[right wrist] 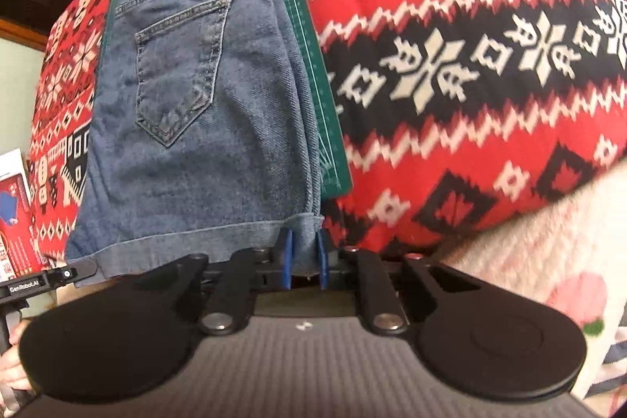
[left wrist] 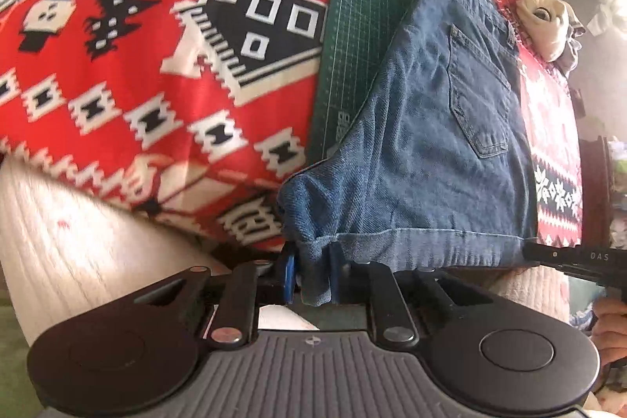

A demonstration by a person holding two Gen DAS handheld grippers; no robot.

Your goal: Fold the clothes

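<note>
The denim shorts [left wrist: 443,128] are laid flat on a green cutting mat [left wrist: 364,38], which rests on a tabletop covered with a red patterned cloth [left wrist: 156,73]. They are already folded in half, so one back pocket [right wrist: 176,65] is seen on top. The near hem is pinched at both corners. One corner is held by the jaws of the left gripper [left wrist: 311,273], and the other by the jaws of the right gripper [right wrist: 303,257], with denim pressed between the blue pads. Both corners are probably held so the hem can be lifted evenly and folded up toward the waistband.
</note>
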